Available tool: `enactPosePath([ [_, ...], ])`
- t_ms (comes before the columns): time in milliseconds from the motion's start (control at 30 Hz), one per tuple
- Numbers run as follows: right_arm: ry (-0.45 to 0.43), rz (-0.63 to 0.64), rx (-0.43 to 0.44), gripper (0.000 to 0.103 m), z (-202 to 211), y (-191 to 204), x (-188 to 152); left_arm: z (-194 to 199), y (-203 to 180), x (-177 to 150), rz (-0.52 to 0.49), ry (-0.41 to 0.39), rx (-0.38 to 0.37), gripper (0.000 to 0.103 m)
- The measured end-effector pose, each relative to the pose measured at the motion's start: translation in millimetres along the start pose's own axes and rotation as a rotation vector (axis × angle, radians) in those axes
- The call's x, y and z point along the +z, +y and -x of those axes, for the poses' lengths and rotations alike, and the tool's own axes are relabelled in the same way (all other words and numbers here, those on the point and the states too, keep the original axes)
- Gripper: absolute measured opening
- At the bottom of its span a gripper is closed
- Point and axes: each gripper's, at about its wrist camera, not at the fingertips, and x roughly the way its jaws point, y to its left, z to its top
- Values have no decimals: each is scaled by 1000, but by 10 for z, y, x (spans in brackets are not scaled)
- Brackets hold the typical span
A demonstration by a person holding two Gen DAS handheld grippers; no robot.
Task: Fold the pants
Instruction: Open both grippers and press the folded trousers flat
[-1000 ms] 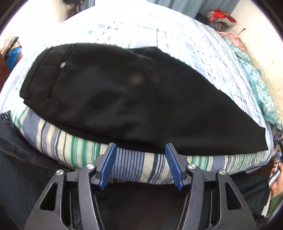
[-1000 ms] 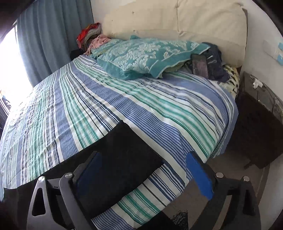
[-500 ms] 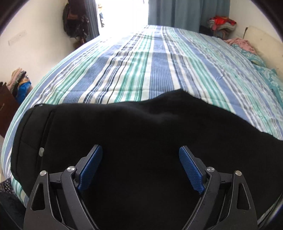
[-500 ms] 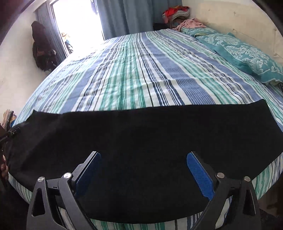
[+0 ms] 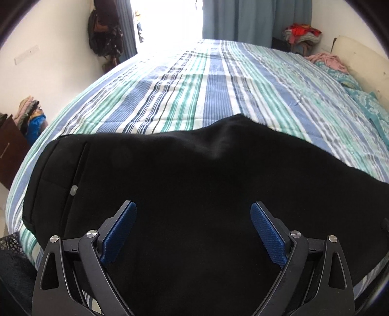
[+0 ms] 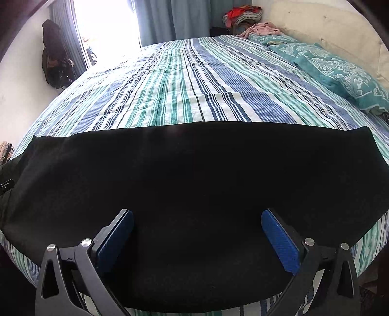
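Black pants (image 5: 194, 182) lie flat along the near edge of the striped bed (image 5: 194, 85), folded lengthwise, waistband with a small pale button (image 5: 73, 189) at the left. My left gripper (image 5: 193, 231) is open and empty, hovering over the waist and seat part. In the right wrist view the pants' legs (image 6: 194, 170) stretch across the bed (image 6: 194, 80), with the hem end at the right. My right gripper (image 6: 197, 238) is open and empty over the leg part, near the bed's front edge.
A teal patterned pillow (image 6: 340, 73) and cream headboard (image 6: 328, 29) are at the right. Clothes are piled in the far corner (image 6: 243, 14). A bag hangs on the left wall (image 5: 104, 31). A dark cabinet with clothes (image 5: 14, 138) stands left of the bed.
Both grippers have swung up and forward from the bed's edge to hover over the pants. The right one turned from the hem and pillow side to face across the bed.
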Motion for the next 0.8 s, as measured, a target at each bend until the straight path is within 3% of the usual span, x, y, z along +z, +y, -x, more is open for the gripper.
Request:
enactPosePath([
  [133, 2, 0, -3, 103, 2, -3, 6, 112, -259, 385, -19, -73, -81, 98],
  [267, 5, -2, -4, 103, -9, 1, 21, -146, -593, 718, -102, -83, -112, 99],
  [367, 5, -2, -6, 103, -11, 3, 22, -571, -735, 785, -150, -8, -102, 99],
  [467, 5, -2, -5, 103, -12, -1, 23, -1103, -639, 673, -113, 129, -22, 103],
  [533, 4, -1, -6, 103, -13, 2, 20, -1132, -536, 671, -56, 109, -50, 103],
  [667, 6, 0, -8, 103, -25, 6, 29, -1143, -548, 698, -77, 133, -45, 103],
  [800, 6, 0, -11, 103, -29, 19, 22, -884, -414, 734, -36, 114, -82, 102],
])
